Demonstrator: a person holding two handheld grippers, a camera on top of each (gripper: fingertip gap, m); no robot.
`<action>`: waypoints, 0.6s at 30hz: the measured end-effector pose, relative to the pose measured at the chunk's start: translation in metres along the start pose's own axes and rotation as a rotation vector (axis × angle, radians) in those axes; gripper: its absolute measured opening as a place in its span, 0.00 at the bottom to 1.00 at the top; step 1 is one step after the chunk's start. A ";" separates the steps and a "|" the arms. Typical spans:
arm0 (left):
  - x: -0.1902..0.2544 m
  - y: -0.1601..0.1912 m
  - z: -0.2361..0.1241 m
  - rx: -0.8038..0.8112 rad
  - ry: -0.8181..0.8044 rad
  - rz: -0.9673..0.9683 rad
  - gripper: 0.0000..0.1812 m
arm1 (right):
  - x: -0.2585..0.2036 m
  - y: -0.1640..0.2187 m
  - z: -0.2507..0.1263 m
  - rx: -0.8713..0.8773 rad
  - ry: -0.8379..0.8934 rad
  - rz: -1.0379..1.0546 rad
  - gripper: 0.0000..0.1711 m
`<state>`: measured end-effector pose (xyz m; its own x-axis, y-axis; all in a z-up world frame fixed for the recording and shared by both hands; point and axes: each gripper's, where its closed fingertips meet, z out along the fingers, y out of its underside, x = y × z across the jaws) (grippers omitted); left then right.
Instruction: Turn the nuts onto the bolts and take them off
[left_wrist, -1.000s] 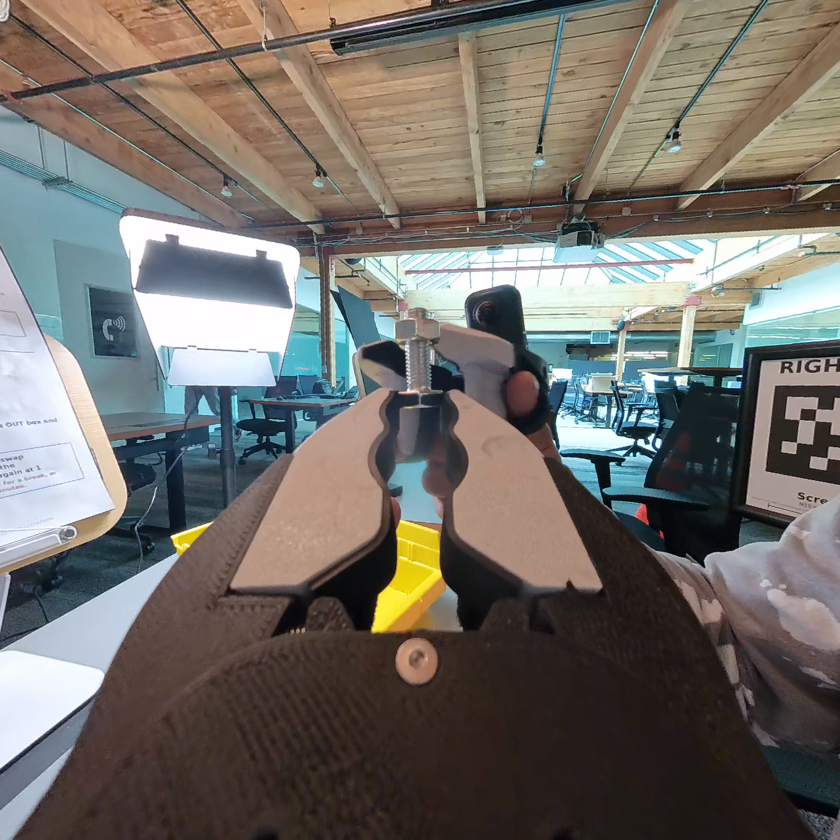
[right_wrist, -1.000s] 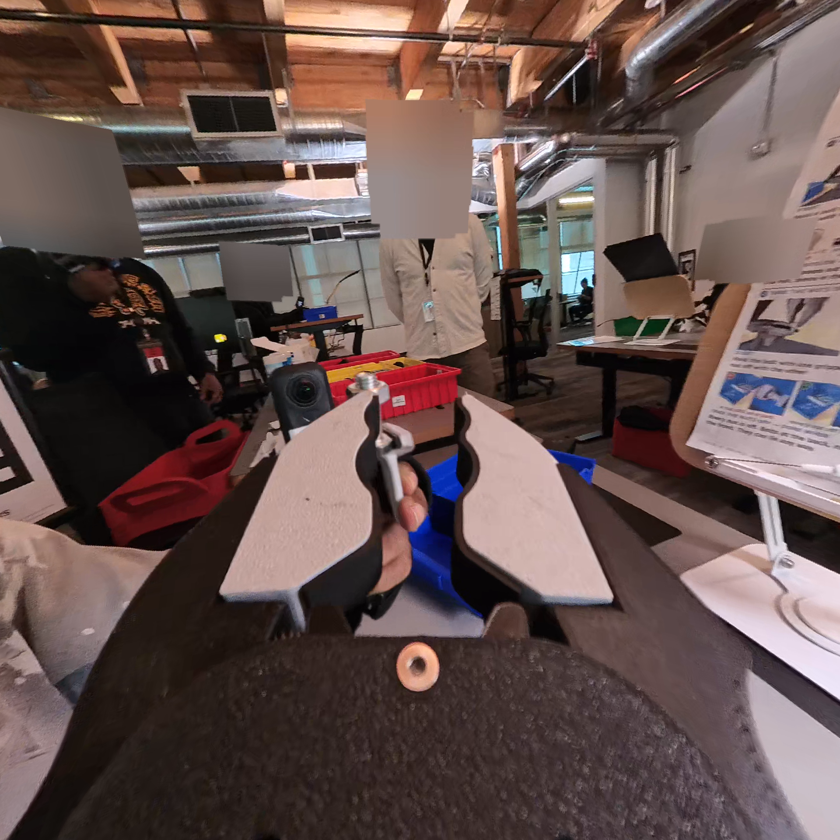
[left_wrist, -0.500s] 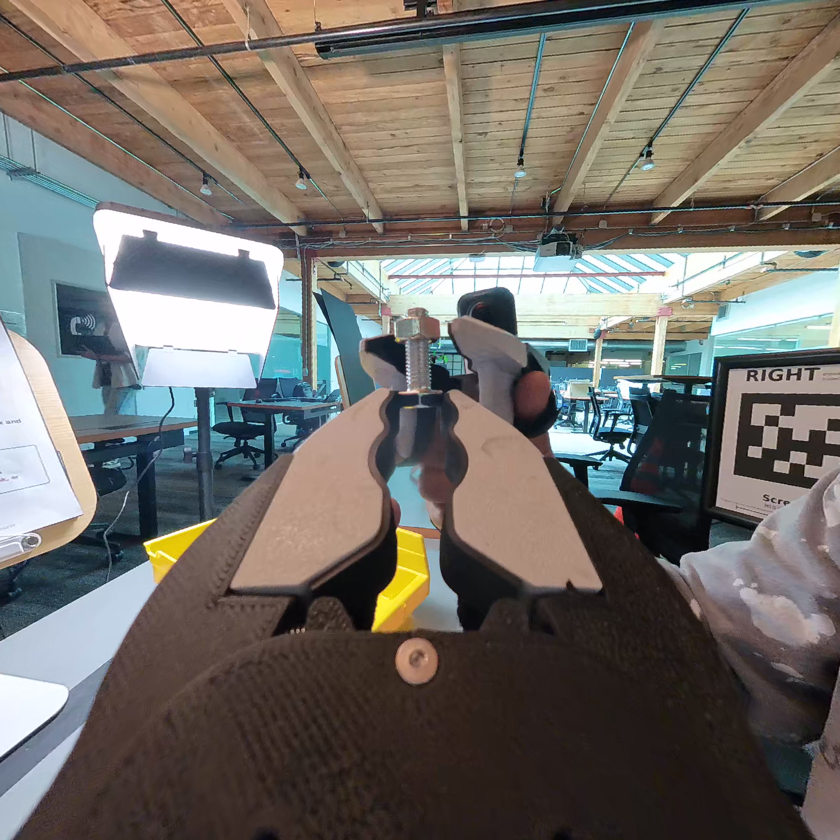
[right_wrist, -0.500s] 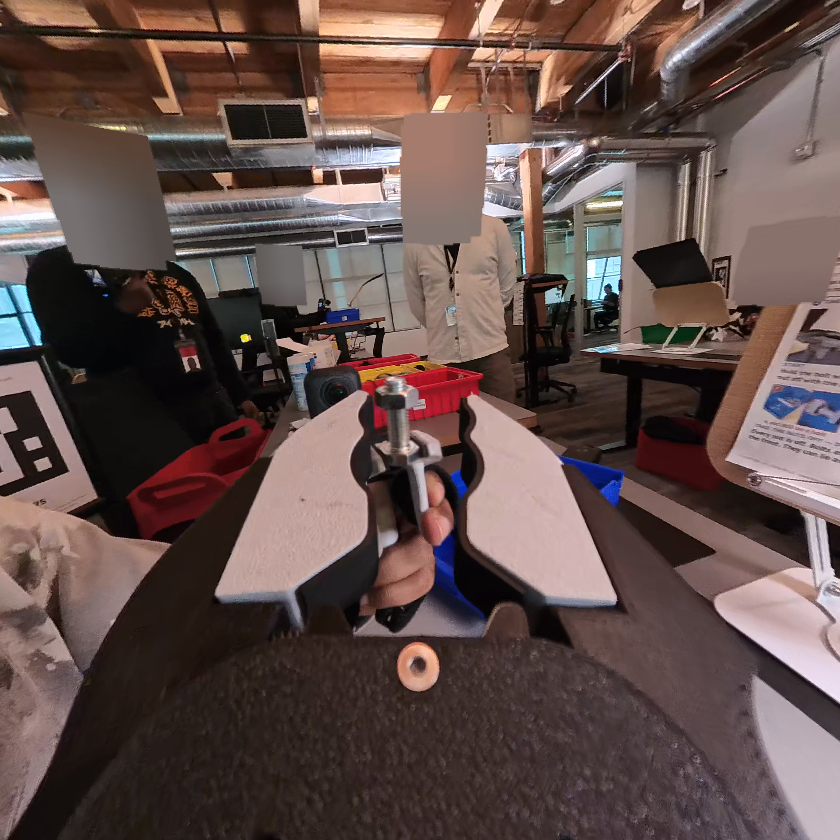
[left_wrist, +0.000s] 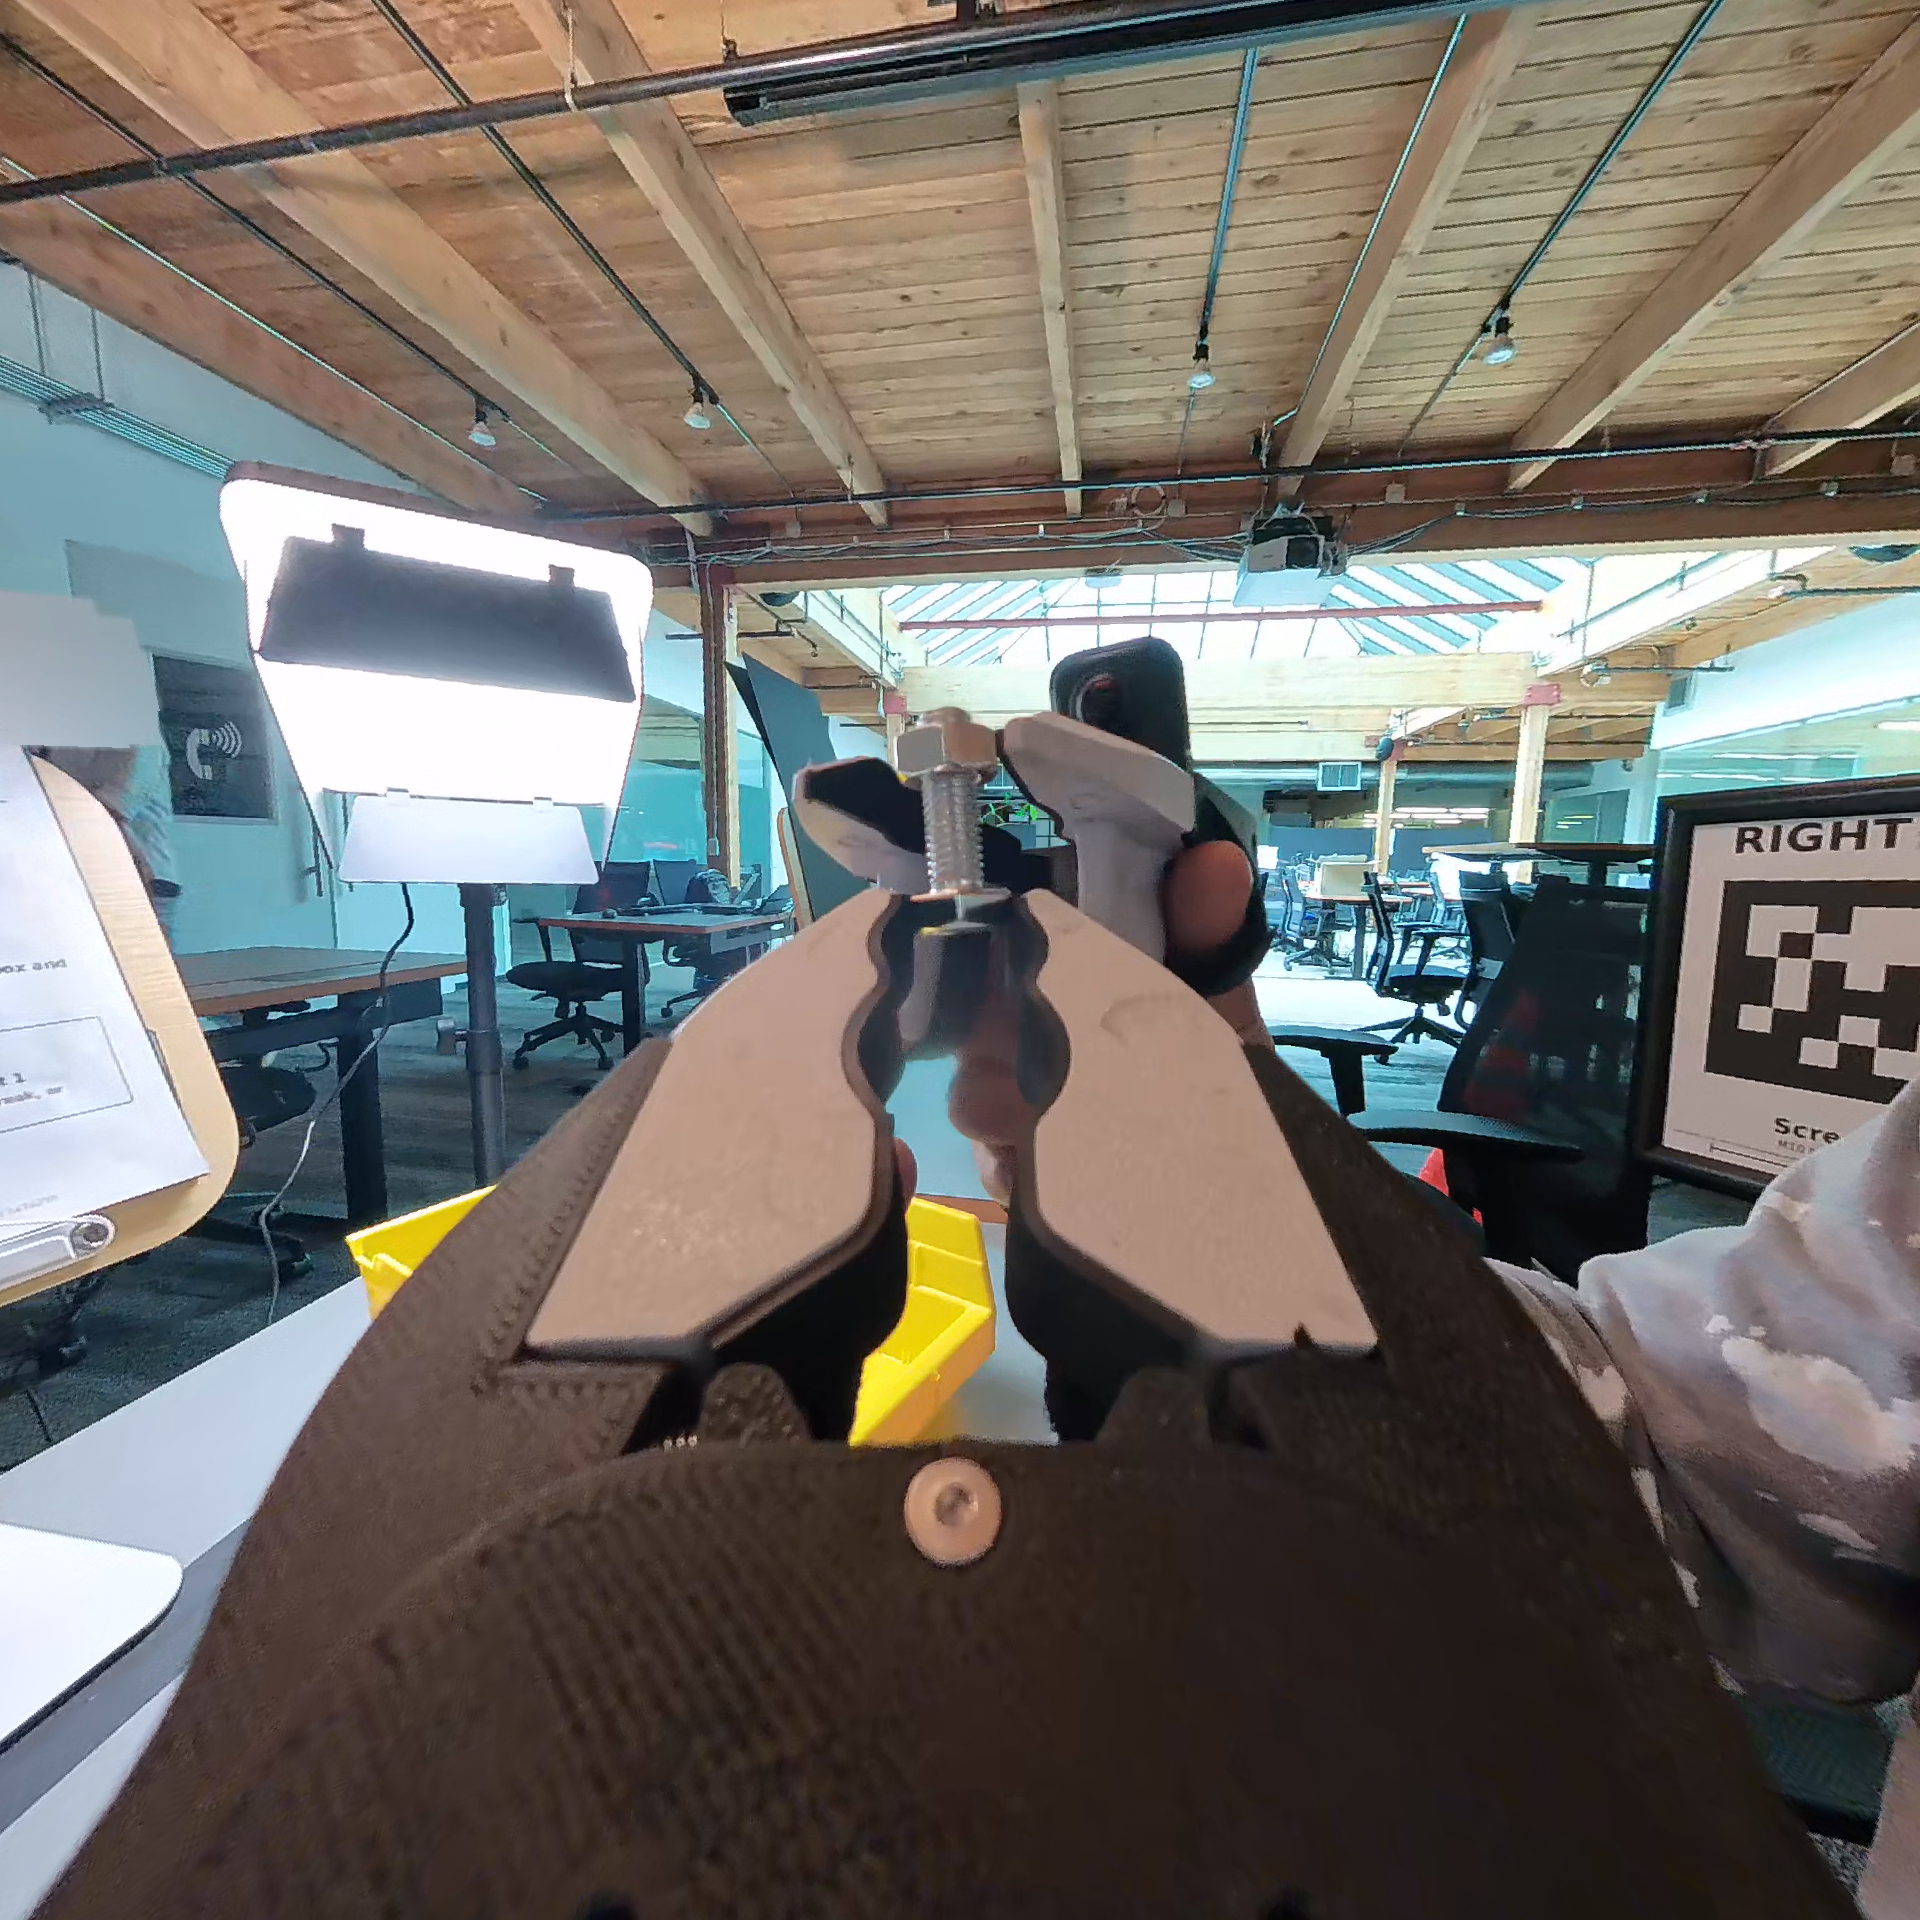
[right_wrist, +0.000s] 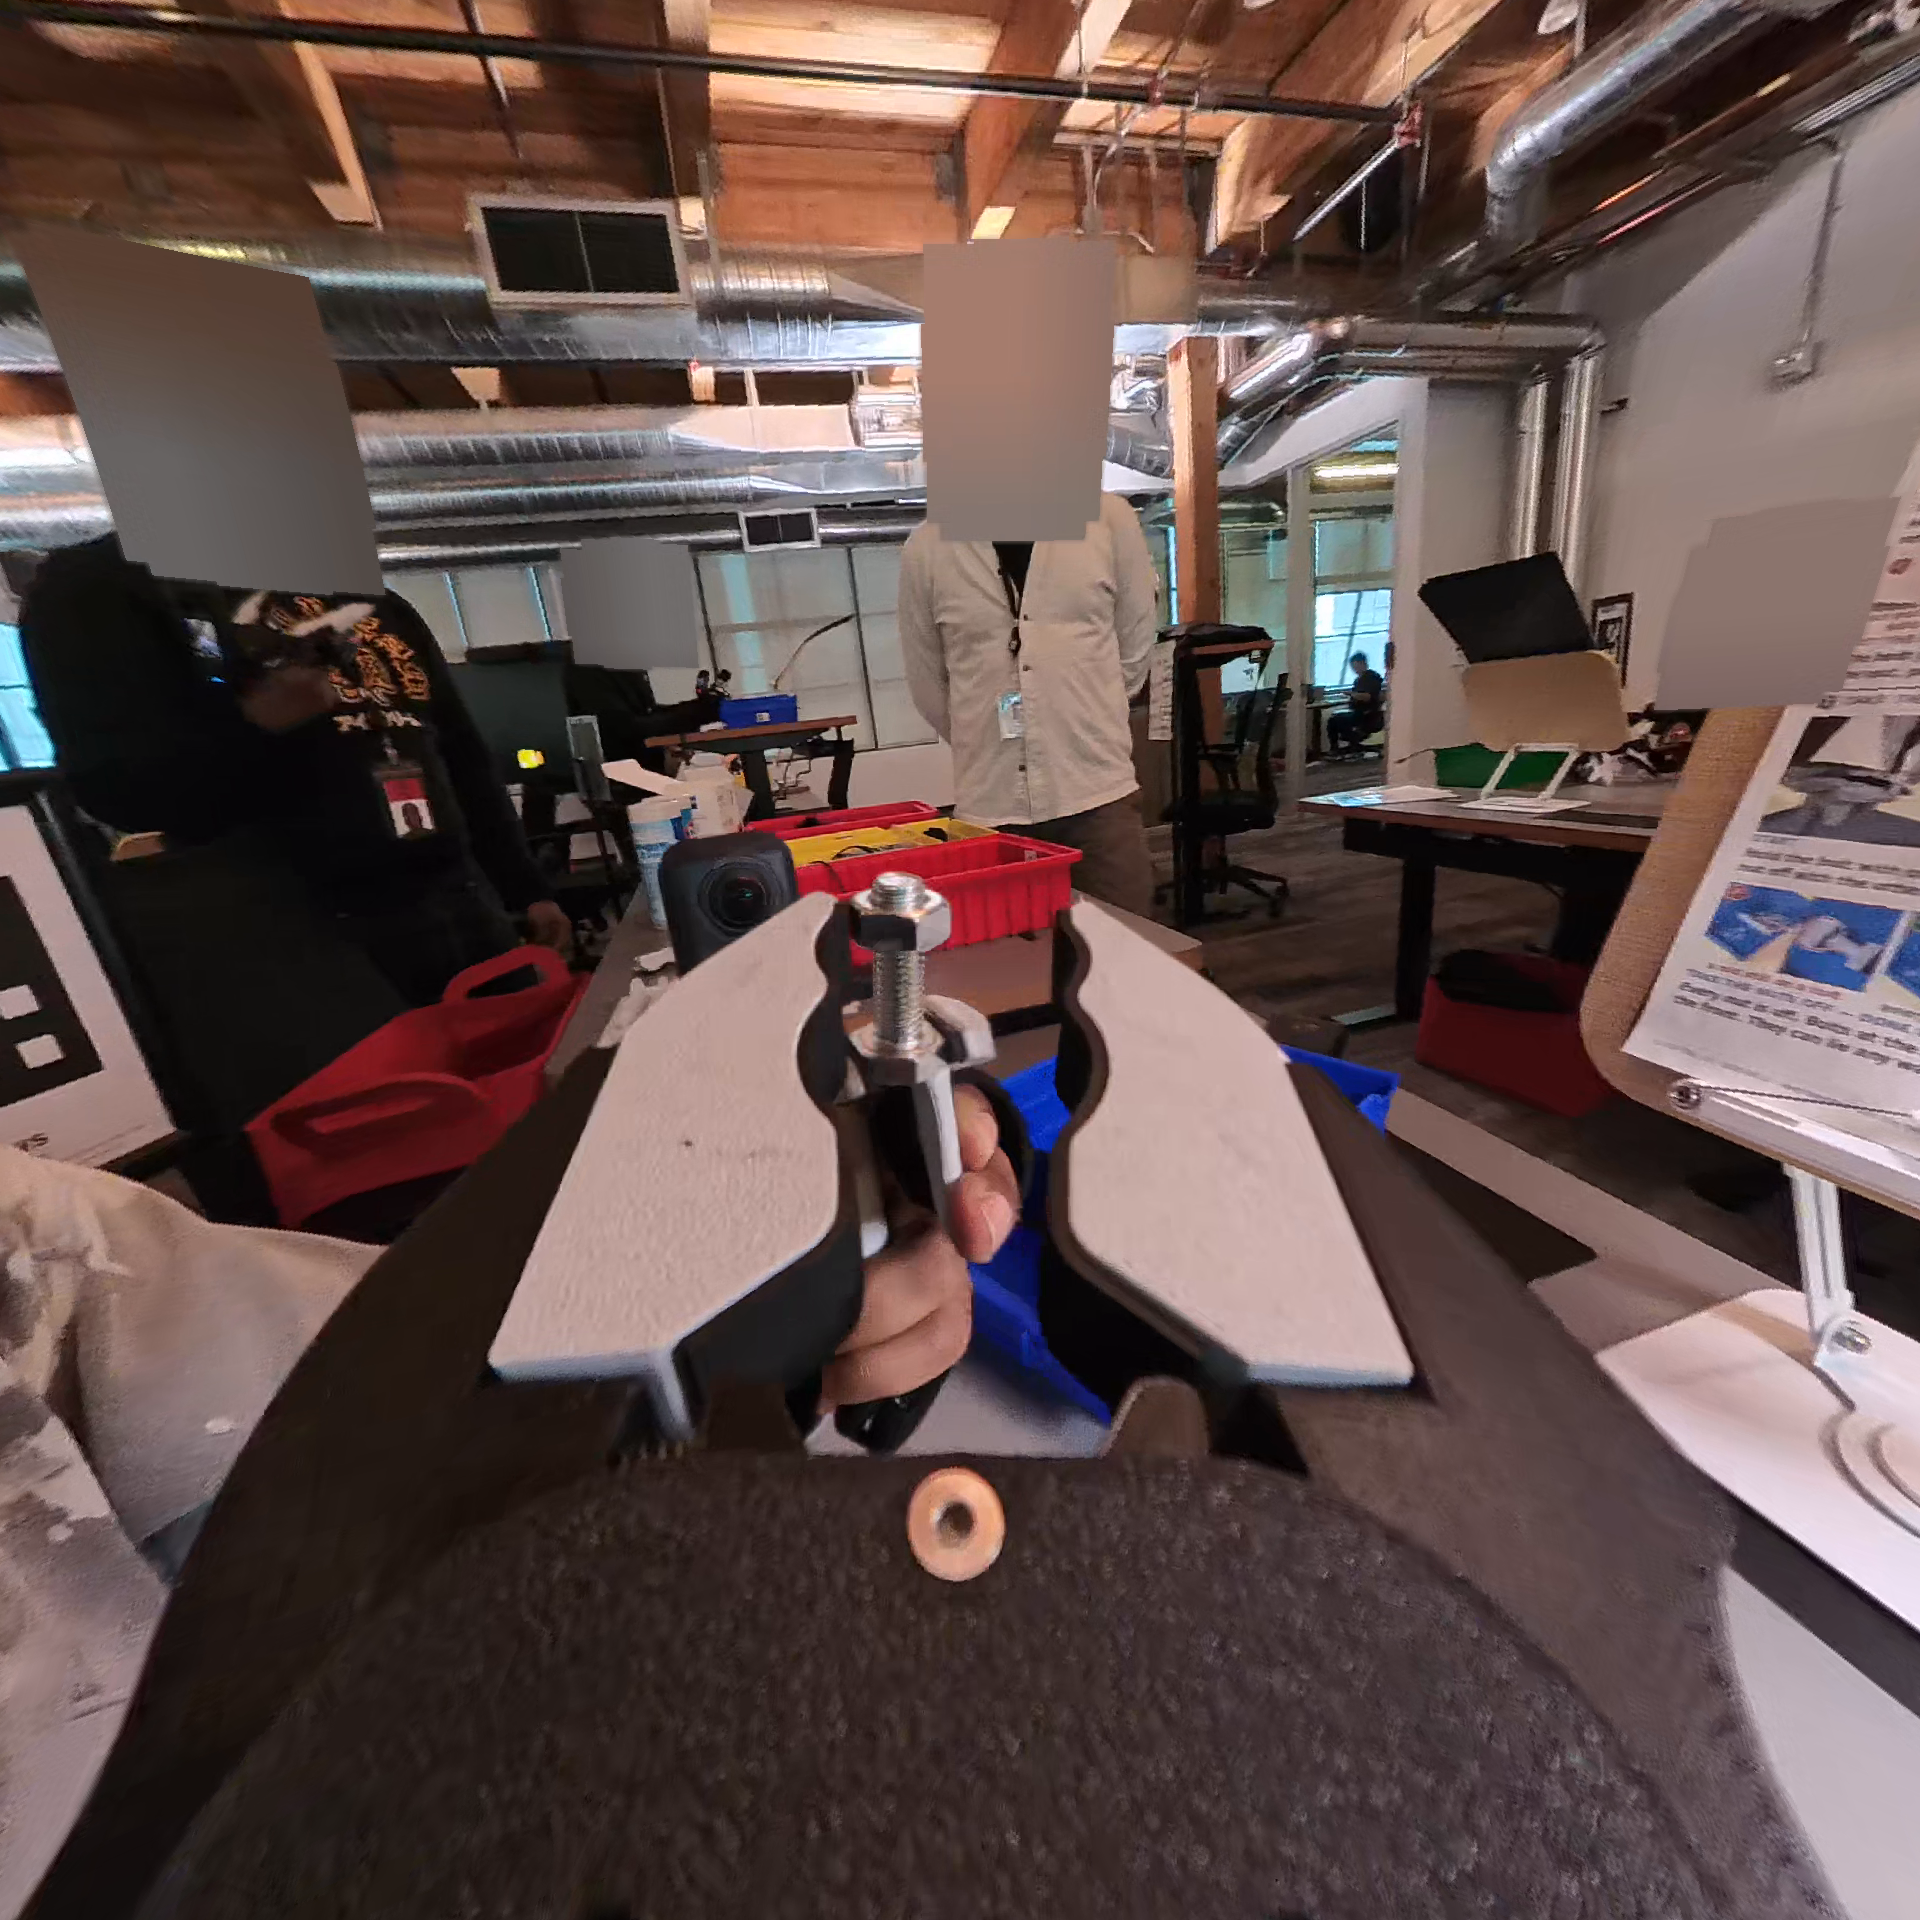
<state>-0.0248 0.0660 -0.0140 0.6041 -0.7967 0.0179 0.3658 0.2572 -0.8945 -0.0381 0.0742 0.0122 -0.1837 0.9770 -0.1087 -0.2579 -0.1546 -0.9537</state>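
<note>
The left gripper (left_wrist: 951, 920) fingers pinch the bolt (left_wrist: 953, 831) upright by its head, nut (right_wrist: 900, 923) near its top. The right gripper (right_wrist: 945, 940) fingers gape either side of that nut (one tip just beside it). Below: yellow bin (left_wrist: 940, 1309), blue bin (right_wrist: 1023, 1330), counter (left_wrist: 187, 1413).

Open air above bolt (right_wrist: 900, 985), yellow bin (left_wrist: 935, 1311) below, blue bin (right_wrist: 1023, 1226) below

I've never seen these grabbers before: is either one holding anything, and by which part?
The left gripper pinches the bolt by its lower end, nut on top. The right gripper is open around the nut, holding nothing.
</note>
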 end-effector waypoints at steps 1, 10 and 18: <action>-0.001 0.000 -0.001 0.001 -0.001 -0.004 0.10 | 0.002 0.000 -0.001 -0.003 -0.008 0.021 0.22; -0.003 -0.004 -0.003 0.020 -0.012 0.023 0.10 | -0.002 -0.004 -0.001 0.023 -0.024 0.048 0.20; 0.002 -0.017 -0.007 0.073 0.010 0.041 0.10 | 0.025 -0.012 -0.015 0.065 0.081 0.066 0.10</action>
<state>-0.0345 0.0561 -0.0017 0.6126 -0.7901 -0.0231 0.3915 0.3287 -0.8594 -0.0257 0.1022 0.0166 -0.1254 0.9727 -0.1951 -0.3094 -0.2252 -0.9239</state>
